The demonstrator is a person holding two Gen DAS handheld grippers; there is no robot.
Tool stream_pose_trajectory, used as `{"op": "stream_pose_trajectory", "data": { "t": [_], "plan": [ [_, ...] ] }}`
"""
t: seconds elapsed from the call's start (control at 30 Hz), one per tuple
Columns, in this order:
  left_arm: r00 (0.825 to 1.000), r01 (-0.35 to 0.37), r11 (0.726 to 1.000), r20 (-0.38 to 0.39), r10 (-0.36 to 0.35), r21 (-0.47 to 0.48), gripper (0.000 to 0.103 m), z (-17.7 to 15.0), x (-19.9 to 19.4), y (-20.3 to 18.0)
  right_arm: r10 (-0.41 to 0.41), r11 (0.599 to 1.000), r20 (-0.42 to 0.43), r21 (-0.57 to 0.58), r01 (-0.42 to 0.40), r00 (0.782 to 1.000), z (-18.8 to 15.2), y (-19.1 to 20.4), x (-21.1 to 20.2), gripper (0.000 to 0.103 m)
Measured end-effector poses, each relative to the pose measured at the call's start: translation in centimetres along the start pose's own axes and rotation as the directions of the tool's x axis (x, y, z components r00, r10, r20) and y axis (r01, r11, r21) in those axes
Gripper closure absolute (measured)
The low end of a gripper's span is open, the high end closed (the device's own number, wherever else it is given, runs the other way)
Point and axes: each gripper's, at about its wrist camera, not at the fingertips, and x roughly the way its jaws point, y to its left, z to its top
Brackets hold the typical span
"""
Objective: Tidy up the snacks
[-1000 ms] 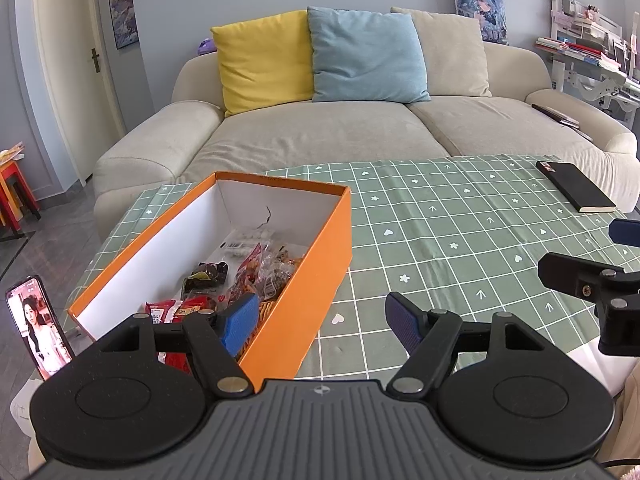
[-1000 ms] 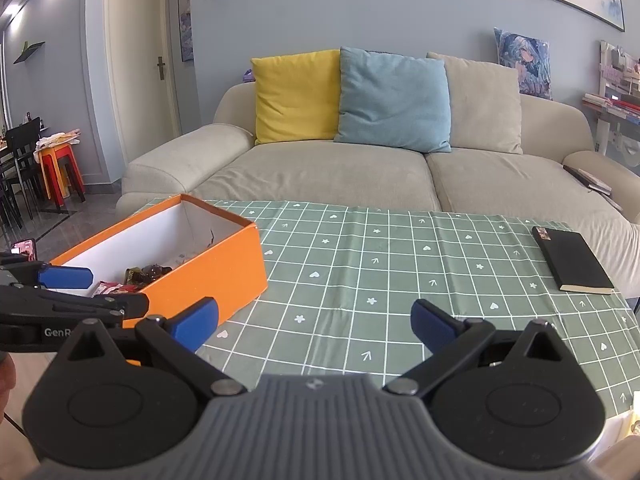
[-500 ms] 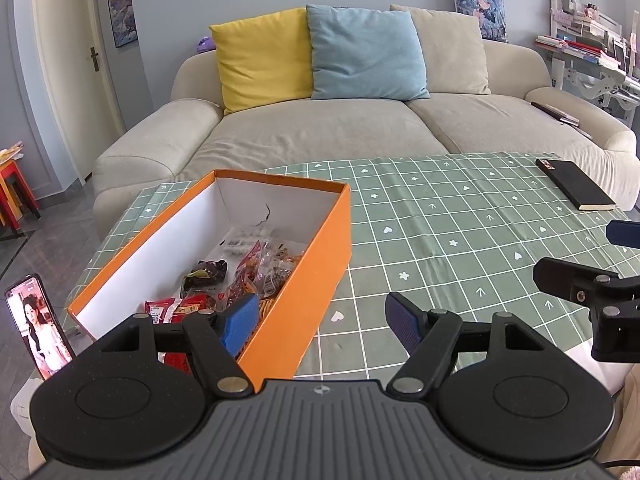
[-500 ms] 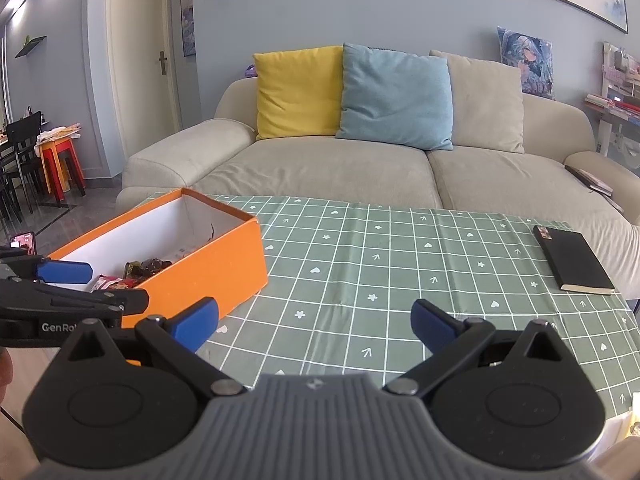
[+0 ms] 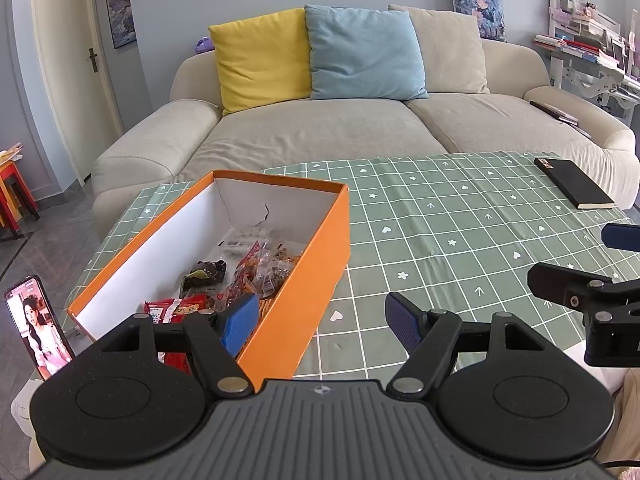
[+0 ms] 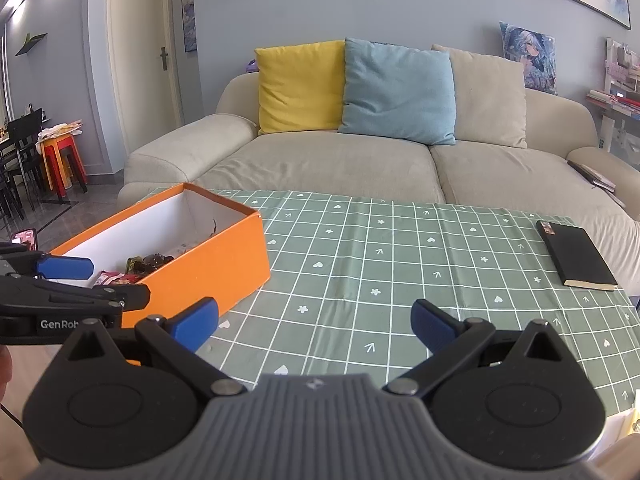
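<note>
Snacks in shiny wrappers (image 5: 240, 276) lie in a heap at the bottom of the long orange cardboard box with white inside walls (image 5: 316, 264). They sit just ahead of the left claw (image 5: 322, 320). The left claw is spread wide with nothing in it. One blue finger (image 5: 240, 322) hangs over the near end of the box and the other hangs over the table with the green checked cloth (image 5: 460, 232).

Beside it, the right claw (image 6: 316, 322) is spread wide too and grasps nothing. It hangs over the bare green cloth. The orange box (image 6: 224, 264) is ahead of it and to its left. A flat black notebook (image 6: 576, 256) lies far ahead to its right, near the table edge. A phone with a lit screen (image 5: 36, 328) stands to the left of the left claw, off the table. A big beige sofa (image 5: 320, 136) with yellow, blue and beige pillows is past the table.
</note>
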Motion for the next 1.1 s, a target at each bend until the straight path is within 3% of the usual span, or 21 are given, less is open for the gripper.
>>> {"op": "stream_pose_trajectory", "data": {
  "t": [0.83,1.1],
  "plan": [
    [1.0,-0.019,1.0,0.008,0.019,0.015,0.018,0.0,-0.05,-0.2,0.006,1.0,-0.017,0.008,-0.006,1.0,-0.34,0.03,0.36,0.004],
    [1.0,0.005,1.0,0.008,-0.005,0.002,0.017,0.01,-0.1,0.1,0.008,1.0,-0.025,0.006,-0.008,1.0,-0.65,0.11,0.62,0.004]
  ]
}}
